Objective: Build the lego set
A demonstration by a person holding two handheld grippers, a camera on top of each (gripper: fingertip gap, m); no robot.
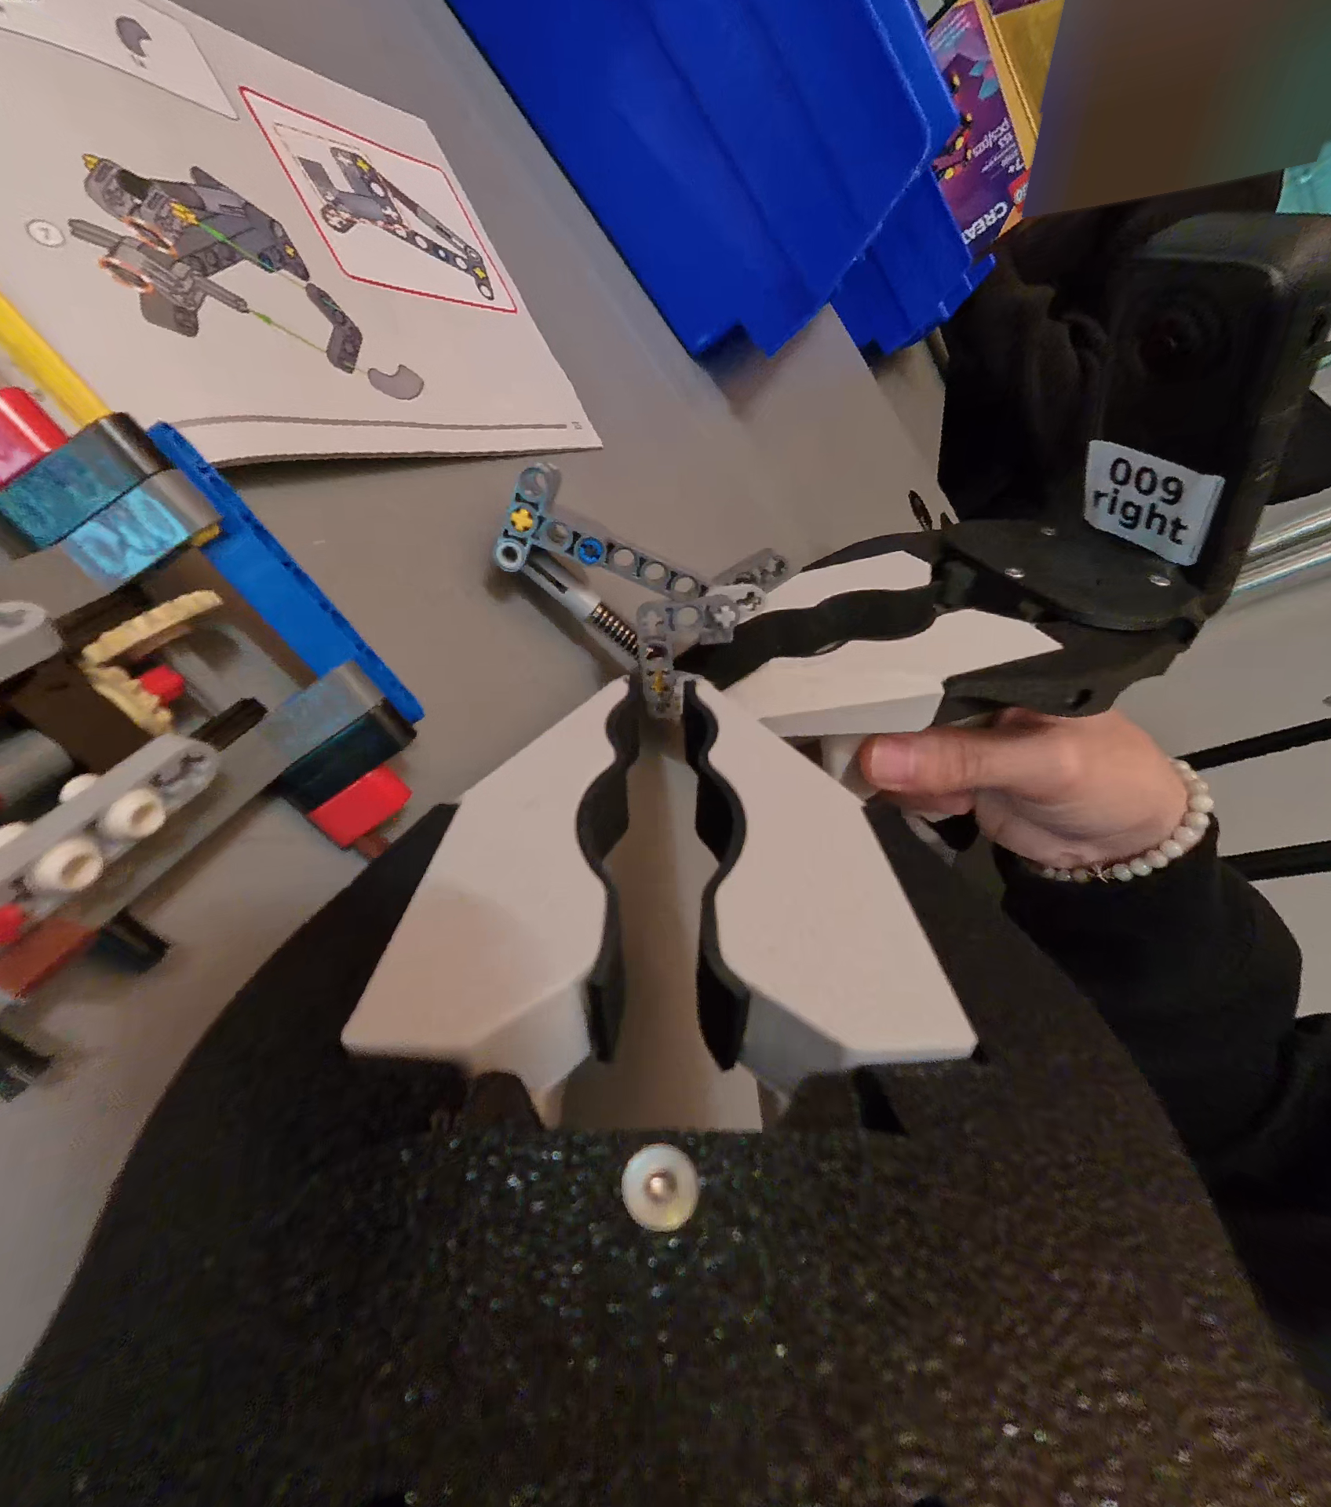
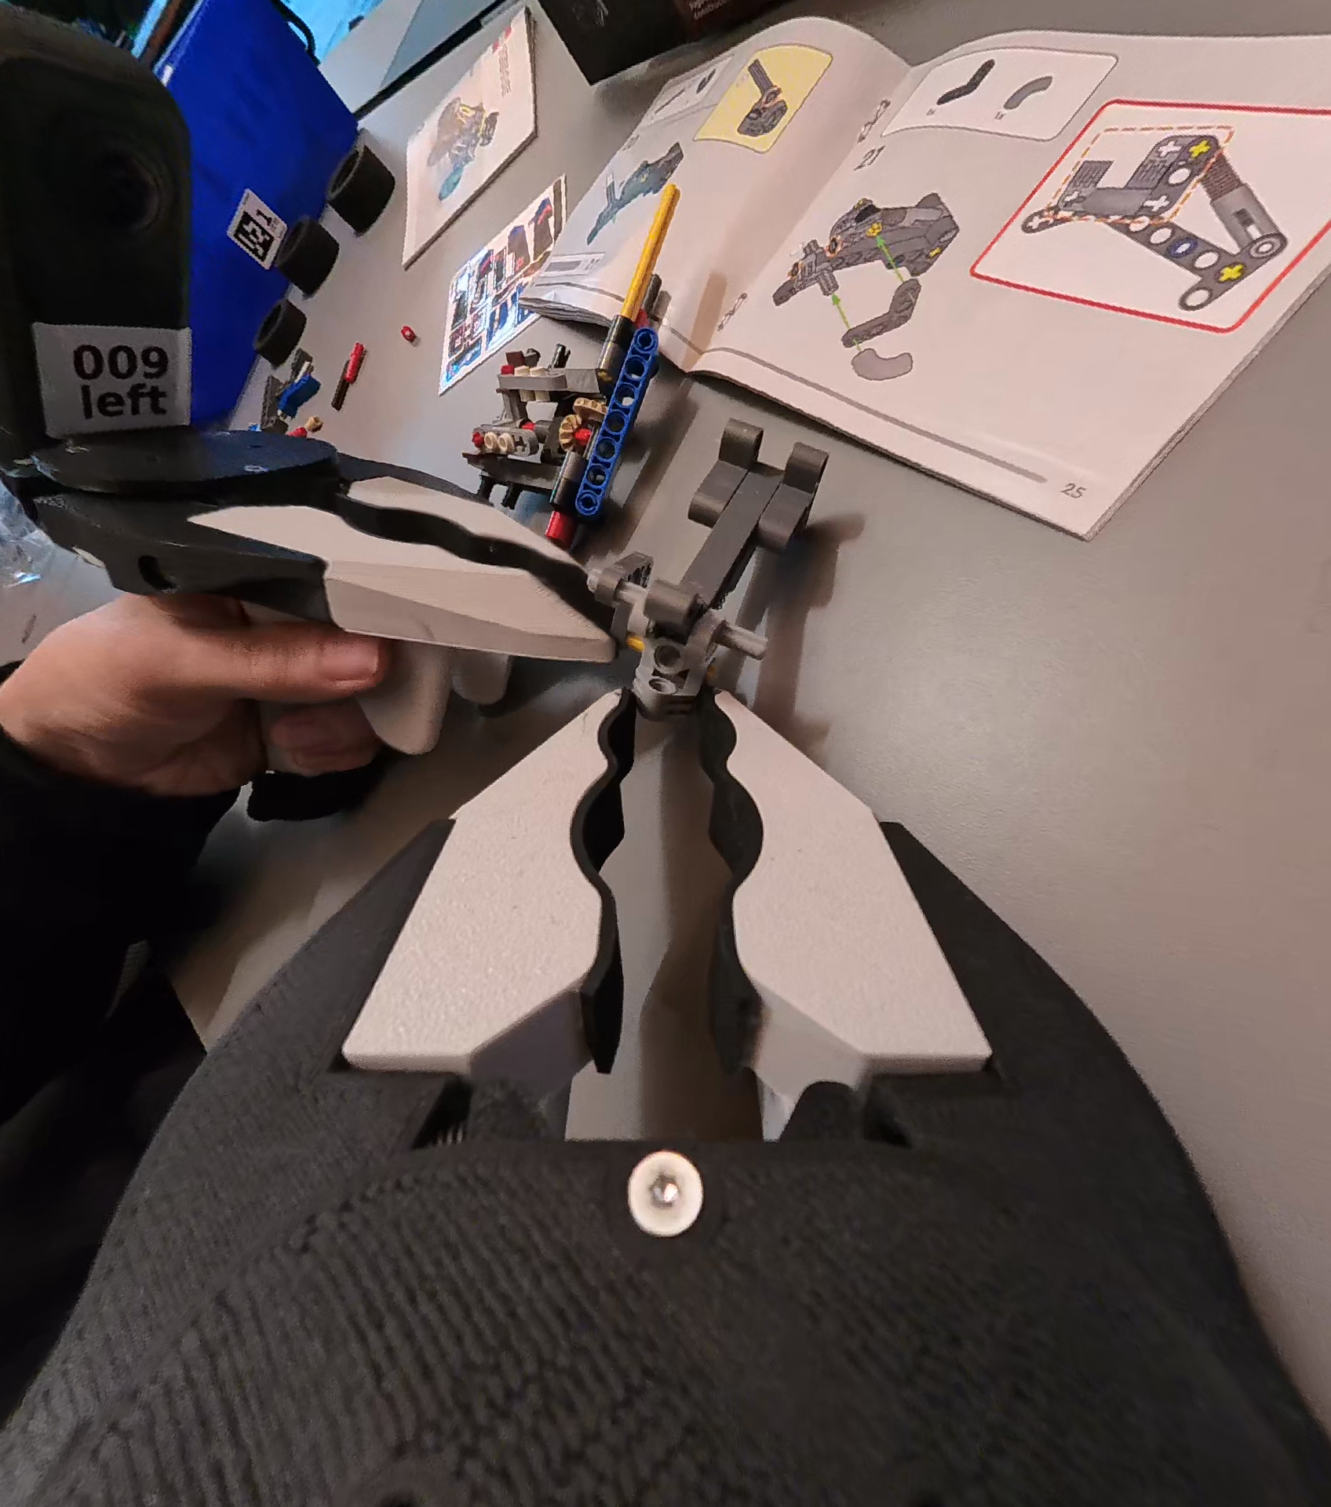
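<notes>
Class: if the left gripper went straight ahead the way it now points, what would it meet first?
The left gripper already pinches the grey lego assembly; straight on, it would probably meet that assembly's spring and beams, though depth is unclear.

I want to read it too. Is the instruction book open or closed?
Open. The instruction book lies flat on the table, two pages showing.

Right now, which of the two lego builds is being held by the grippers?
The small grey subassembly with the spring: both the left gripper and right gripper pinch it. The bigger model with the blue beam sits untouched.
</notes>
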